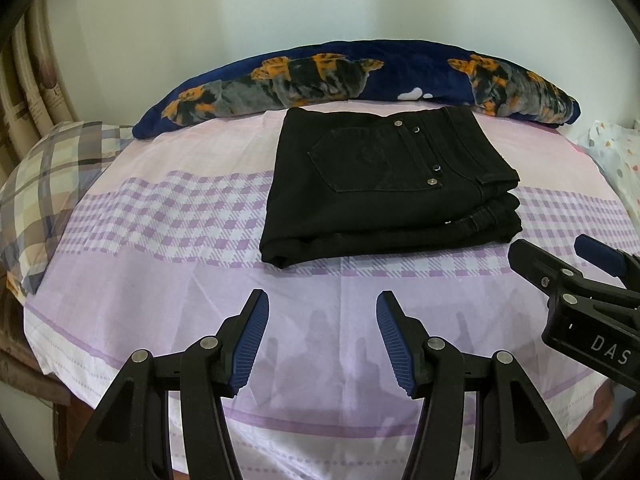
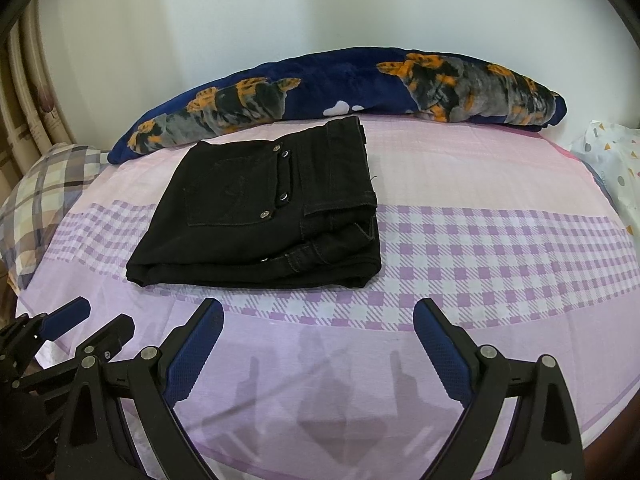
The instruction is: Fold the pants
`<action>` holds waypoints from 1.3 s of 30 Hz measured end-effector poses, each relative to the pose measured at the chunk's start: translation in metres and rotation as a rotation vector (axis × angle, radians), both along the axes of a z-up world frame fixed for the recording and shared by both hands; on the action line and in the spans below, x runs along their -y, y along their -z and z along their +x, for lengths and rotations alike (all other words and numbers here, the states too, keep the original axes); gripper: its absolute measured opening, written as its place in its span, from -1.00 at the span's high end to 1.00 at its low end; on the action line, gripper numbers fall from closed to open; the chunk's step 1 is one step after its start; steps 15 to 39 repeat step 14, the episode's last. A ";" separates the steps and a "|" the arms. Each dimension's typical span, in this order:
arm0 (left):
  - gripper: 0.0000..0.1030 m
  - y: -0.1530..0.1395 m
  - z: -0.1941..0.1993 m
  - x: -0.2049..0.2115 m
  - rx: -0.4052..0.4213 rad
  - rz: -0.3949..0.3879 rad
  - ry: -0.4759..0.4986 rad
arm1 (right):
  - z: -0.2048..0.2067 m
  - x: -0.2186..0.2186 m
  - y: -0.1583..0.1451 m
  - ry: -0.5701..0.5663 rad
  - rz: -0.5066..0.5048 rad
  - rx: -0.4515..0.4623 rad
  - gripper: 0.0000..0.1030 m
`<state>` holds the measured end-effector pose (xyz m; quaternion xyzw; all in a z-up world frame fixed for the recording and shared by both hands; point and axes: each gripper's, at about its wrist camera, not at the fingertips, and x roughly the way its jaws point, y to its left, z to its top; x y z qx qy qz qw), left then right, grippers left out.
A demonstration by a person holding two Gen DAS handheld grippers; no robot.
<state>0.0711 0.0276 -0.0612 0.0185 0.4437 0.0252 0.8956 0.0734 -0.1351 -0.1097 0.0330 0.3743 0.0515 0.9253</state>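
Black pants (image 1: 384,188) lie folded into a compact stack on the pink and purple checked bed sheet (image 1: 168,216), back pocket and rivets facing up. They also show in the right wrist view (image 2: 260,224), left of centre. My left gripper (image 1: 322,308) is open and empty, held above the sheet in front of the pants. My right gripper (image 2: 318,316) is open and empty, also in front of the pants and apart from them. The right gripper shows at the right edge of the left wrist view (image 1: 560,264); the left gripper shows at the lower left of the right wrist view (image 2: 92,320).
A rolled navy blanket (image 1: 352,76) with orange and grey print lies along the wall behind the pants. A plaid pillow (image 1: 44,184) sits at the left, a white patterned pillow (image 1: 616,156) at the right. A curtain (image 1: 24,92) hangs at the far left.
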 end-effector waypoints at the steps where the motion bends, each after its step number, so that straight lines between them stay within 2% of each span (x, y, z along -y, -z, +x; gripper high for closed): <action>1: -0.11 0.000 0.001 0.000 0.000 -0.001 0.000 | 0.001 -0.001 -0.001 0.000 0.001 -0.001 -0.84; 39: -0.11 0.002 0.000 0.004 -0.005 -0.004 0.013 | 0.001 0.001 0.002 0.002 -0.001 -0.006 -0.84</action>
